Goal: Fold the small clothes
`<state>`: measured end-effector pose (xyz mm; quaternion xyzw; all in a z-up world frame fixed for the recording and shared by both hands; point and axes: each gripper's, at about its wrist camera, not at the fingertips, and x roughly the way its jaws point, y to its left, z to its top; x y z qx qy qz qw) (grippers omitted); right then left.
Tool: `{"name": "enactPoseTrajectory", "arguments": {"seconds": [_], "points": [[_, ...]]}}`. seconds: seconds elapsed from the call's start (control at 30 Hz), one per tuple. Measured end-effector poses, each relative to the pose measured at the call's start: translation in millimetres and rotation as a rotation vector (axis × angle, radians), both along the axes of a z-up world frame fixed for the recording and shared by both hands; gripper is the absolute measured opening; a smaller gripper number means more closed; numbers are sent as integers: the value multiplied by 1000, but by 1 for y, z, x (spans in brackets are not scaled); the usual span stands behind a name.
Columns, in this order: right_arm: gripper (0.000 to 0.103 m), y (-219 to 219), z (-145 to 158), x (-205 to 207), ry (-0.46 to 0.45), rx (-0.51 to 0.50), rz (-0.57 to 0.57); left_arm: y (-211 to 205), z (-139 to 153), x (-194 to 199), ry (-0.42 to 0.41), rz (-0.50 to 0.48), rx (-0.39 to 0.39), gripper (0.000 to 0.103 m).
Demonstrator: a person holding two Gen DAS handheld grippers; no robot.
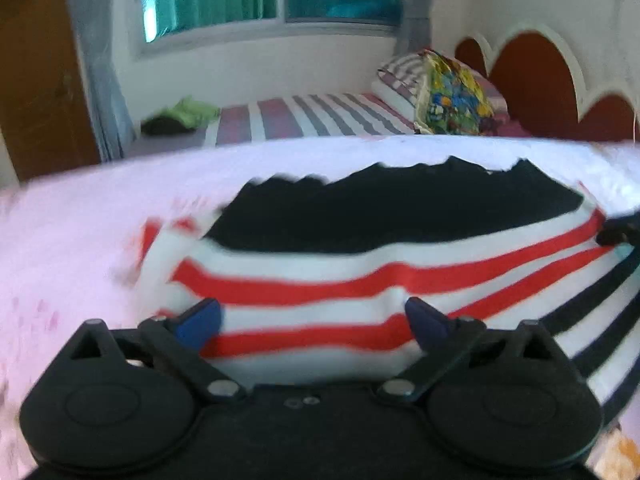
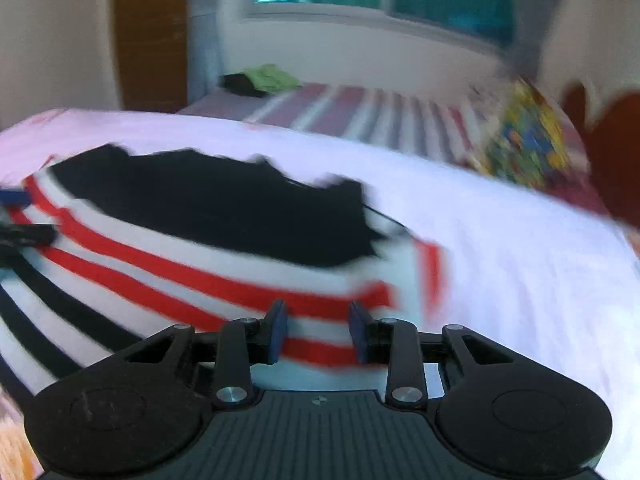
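Note:
A small striped garment (image 1: 320, 280), white with red and black stripes and a black upper part, lies on a pale pink bed cover (image 1: 80, 240). It also shows in the right wrist view (image 2: 180, 280). My left gripper (image 1: 314, 320) is open, its blue fingertips wide apart over the garment's near left edge. My right gripper (image 2: 318, 330) is open with a narrower gap, over the garment's near right edge. The right gripper's tip shows at the right edge of the left view (image 1: 616, 234). Both views are blurred by motion.
The pink cover (image 2: 520, 260) spreads around the garment. Behind it lie a striped mattress (image 1: 312, 116), a colourful pillow (image 1: 452, 96), a green and black cloth heap (image 1: 180, 116), a red headboard (image 1: 536, 80) and a window wall.

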<state>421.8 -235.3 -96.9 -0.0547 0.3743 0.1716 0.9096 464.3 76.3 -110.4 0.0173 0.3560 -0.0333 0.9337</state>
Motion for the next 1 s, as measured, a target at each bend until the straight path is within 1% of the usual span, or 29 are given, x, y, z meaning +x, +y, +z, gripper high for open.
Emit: {"name": "enactPoseTrajectory", "arguments": {"seconds": [0.03, 0.07, 0.1, 0.13, 0.2, 0.23, 0.3, 0.33, 0.37, 0.4, 0.5, 0.57, 0.6, 0.63, 0.67, 0.7, 0.73, 0.77, 0.8, 0.83, 0.87, 0.9, 0.93, 0.97, 1.0], "points": [[33, 4, 5, -5, -14, -23, 1, 0, 3, -2, -3, 7, 8, 96], [33, 12, 12, -10, -39, -35, 13, -9, 8, -4, -11, 14, 36, 87], [33, 22, 20, -16, -61, -21, 42, -18, 15, -7, -31, 7, 49, 82], [33, 33, 26, -21, -68, 2, 66, -30, 23, -16, -55, -16, 55, 82], [33, 59, 30, -32, -39, 48, 129, -55, 32, -25, -78, -63, 42, 87], [33, 74, 27, -39, -35, 37, 161, -63, 32, -31, -75, -76, 39, 87], [33, 92, 20, -53, -17, 18, 191, -82, 24, -38, -45, -120, 49, 89], [33, 97, 15, -57, -3, 7, 190, -89, 18, -41, -28, -138, 76, 89], [33, 98, 9, -61, -10, -11, 173, -89, 13, -45, -24, -137, 97, 89], [33, 97, 8, -65, -18, -26, 160, -87, 11, -50, -28, -131, 94, 90], [33, 95, 13, -79, -9, -17, 132, -73, 16, -62, -38, -85, 44, 89], [33, 103, 12, -90, -4, -26, 134, -74, 12, -64, -13, -63, 8, 90], [33, 108, 9, -94, -3, -33, 129, -80, 8, -63, -5, -63, 15, 90], [33, 111, 6, -100, -5, -40, 130, -87, 6, -64, -9, -64, 41, 90], [33, 113, 2, -104, -24, -65, 136, -93, 3, -66, -10, -66, 73, 90], [33, 115, -3, -107, -54, -91, 150, -92, 2, -68, -11, -56, 77, 92], [33, 108, -5, -112, -77, -114, 144, -86, 2, -72, -14, -33, 67, 92], [33, 96, -4, -113, -74, -116, 112, -73, 1, -76, -12, 10, 70, 92], [33, 79, 0, -114, -68, -114, 62, -60, 3, -81, -8, 48, 85, 92], [33, 57, 3, -116, -61, -135, -7, -46, 4, -88, -8, 83, 111, 93], [33, 39, 6, -117, -42, -135, -50, -31, 4, -94, -1, 108, 120, 94], [33, 21, 13, -120, -34, -94, -88, -18, 5, -99, 4, 109, 95, 94], [33, 2, 23, -125, -47, -26, -134, -11, 9, -103, -1, 108, 80, 91], [33, -11, 30, -128, -60, 14, -163, -7, 13, -107, -18, 111, 75, 89], [33, -19, 34, -128, -60, 26, -196, -6, 16, -109, -34, 120, 86, 89]]}}
